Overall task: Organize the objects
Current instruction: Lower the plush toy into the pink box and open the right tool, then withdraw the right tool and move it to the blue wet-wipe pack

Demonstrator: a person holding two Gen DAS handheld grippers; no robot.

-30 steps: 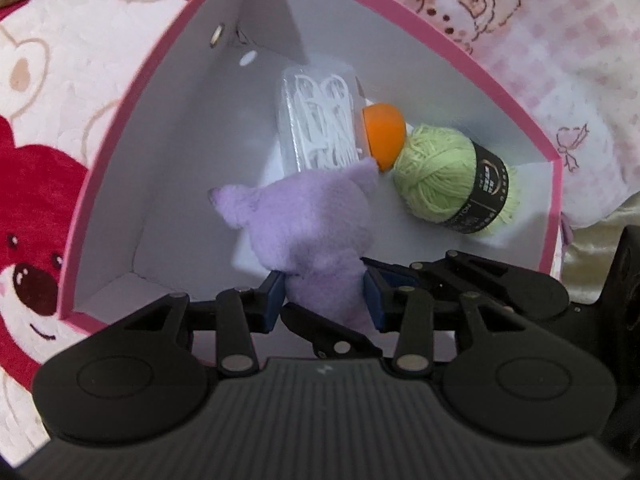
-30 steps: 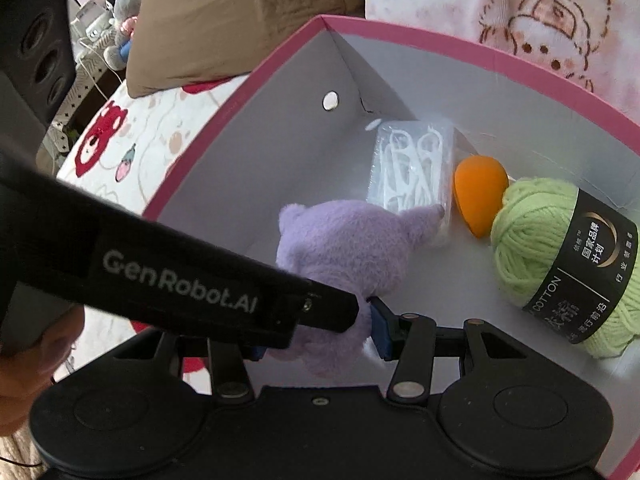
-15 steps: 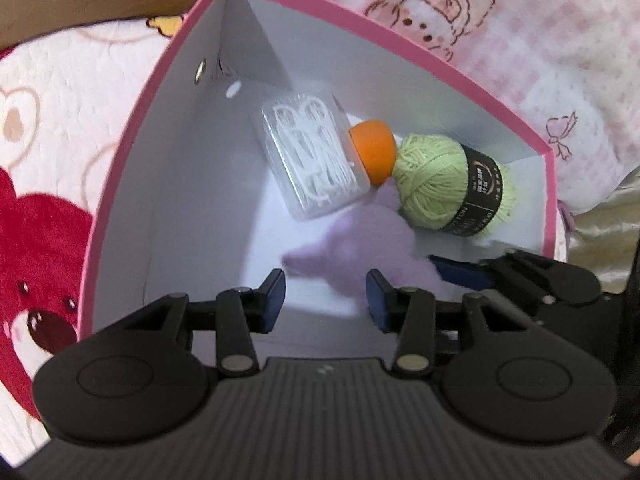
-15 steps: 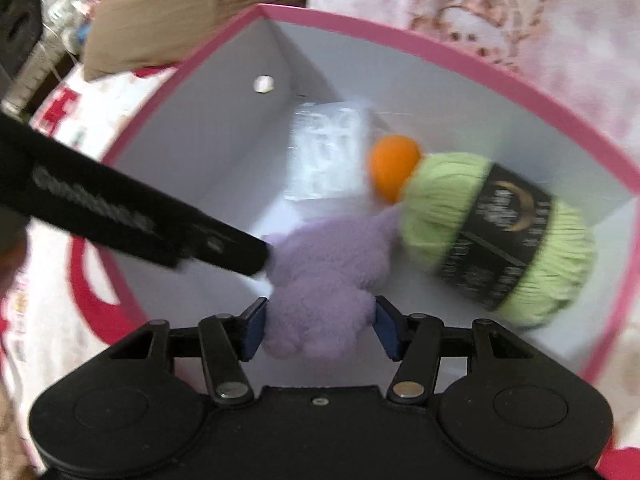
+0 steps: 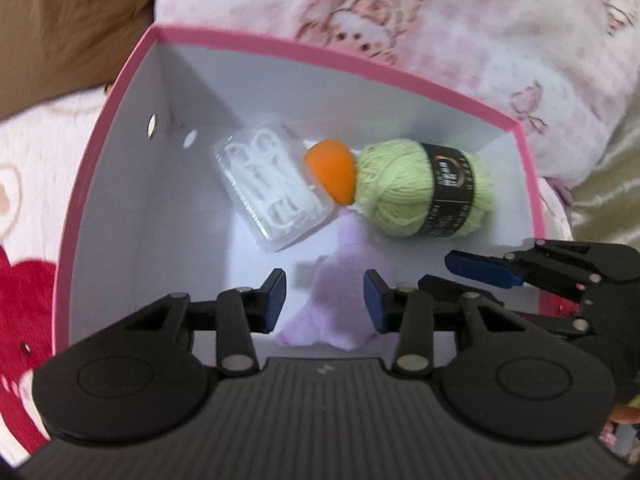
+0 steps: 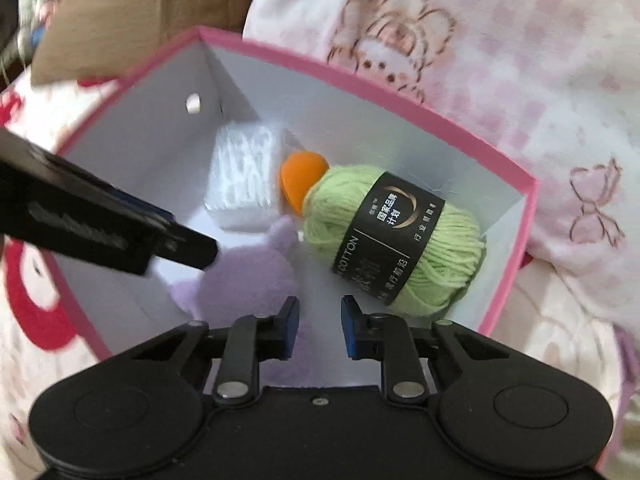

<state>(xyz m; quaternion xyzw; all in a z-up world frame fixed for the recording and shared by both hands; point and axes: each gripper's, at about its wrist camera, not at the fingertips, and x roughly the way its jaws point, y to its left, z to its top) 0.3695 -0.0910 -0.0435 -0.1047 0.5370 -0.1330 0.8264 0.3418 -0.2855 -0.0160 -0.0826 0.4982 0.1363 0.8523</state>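
Pink-and-white bedding [image 5: 500,40] with cartoon prints lies all round, and a brown pillow [image 5: 60,20] sits beyond the box's far left corner. On the bedding stands a pink-rimmed box [image 5: 120,208] with white walls, its near edge cut off behind both tools.

Inside it, ahead of the left gripper [image 5: 325,297], a purple plush [image 5: 340,300] lies on the floor. The gripper's jaws stand wide apart above it, not touching it, and the tool body hides the plush's near end. Motion blur keeps its shape hard to make out. Farther ahead and slightly left is a clear case [image 5: 272,188] of white picks, with an orange sponge [image 5: 332,172] touching its right side. A green yarn ball [image 5: 424,192] with a black band presses against the sponge, hiding part of it.

The right gripper [image 6: 320,328] also hangs with its jaws parted and nothing between them. In its view the plush [image 6: 244,280] is ahead to the left, partly under the left finger and crossed by the other tool's dark finger. The yarn [image 6: 400,236] is ahead to the right, and the case [image 6: 246,176] shows only as a white blur.
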